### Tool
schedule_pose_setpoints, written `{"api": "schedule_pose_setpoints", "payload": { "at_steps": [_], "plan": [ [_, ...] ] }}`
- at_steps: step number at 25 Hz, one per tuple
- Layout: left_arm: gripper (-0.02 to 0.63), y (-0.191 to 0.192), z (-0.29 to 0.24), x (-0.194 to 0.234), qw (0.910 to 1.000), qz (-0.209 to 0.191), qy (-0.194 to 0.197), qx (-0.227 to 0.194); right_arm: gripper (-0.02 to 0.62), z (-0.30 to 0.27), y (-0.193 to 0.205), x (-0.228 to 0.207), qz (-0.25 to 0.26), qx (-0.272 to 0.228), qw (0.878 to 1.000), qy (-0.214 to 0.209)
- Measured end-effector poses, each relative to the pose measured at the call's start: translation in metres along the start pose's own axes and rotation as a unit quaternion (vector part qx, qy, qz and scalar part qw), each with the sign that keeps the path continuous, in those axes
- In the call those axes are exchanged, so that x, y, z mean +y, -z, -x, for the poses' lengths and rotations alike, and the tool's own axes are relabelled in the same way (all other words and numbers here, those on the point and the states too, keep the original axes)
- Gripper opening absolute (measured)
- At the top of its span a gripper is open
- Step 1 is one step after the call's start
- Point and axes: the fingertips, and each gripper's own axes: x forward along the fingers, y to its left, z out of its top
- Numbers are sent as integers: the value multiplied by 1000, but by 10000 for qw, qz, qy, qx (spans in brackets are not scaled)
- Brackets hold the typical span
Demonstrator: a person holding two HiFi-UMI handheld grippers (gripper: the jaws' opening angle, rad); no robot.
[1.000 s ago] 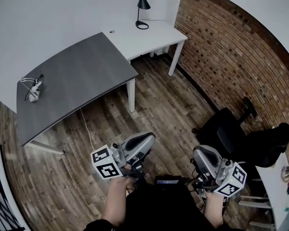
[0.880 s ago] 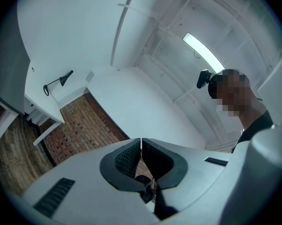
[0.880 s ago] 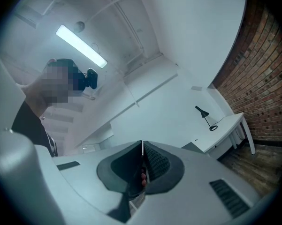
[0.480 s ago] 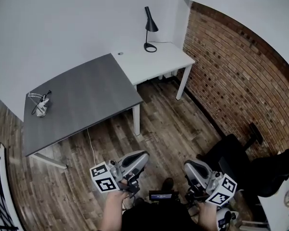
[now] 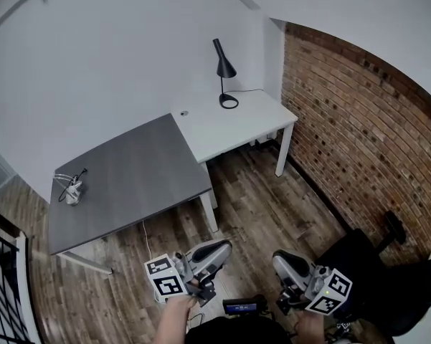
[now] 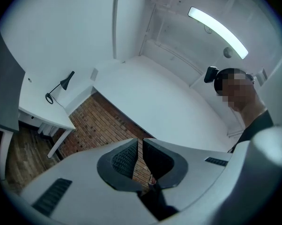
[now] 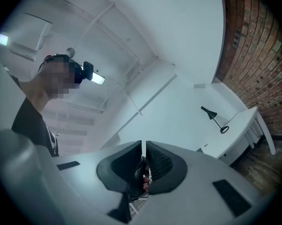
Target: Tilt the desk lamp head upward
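Note:
A black desk lamp (image 5: 224,74) with a cone head and ring base stands on the white desk (image 5: 237,127) against the far wall. The lamp (image 6: 58,85) shows small at the left of the left gripper view, and the lamp (image 7: 214,117) also sits at the right of the right gripper view. My left gripper (image 5: 216,253) and right gripper (image 5: 278,261) are held low near my body, far from the lamp. Both are shut with nothing between the jaws.
A grey desk (image 5: 129,181) joins the white one; a small white device with cables (image 5: 72,189) lies on its left end. A brick wall (image 5: 358,135) runs along the right. A black office chair (image 5: 373,264) stands at the lower right on the wood floor.
The view has tipped up and the desks and lamp have slid down the picture. Both grippers have moved lower in the frame and stay shut.

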Motion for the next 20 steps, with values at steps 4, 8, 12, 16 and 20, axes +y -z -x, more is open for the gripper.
{"api": "schedule_pose_setpoints", "payload": {
  "at_steps": [4,8,12,16,20],
  "plan": [
    [44,12,-43,2,9998,-142,-49,156,18,21,-23,-24,-31,-92,9999,-42],
    [106,20,-71,-1,9996,-195,7,219,18,39,-37,-47,-82,-181,9998,0],
    [138,15,-86,2,9999,-43,100,19,20,50,-46,-60,-166,-296,9994,9],
    [141,4,-102,0,9977,283,522,-340,20,62,-62,-64,-58,-478,9988,74],
    [140,7,-123,7,9969,246,730,-156,20,73,-76,-82,16,-655,9973,333]
  ]
}}
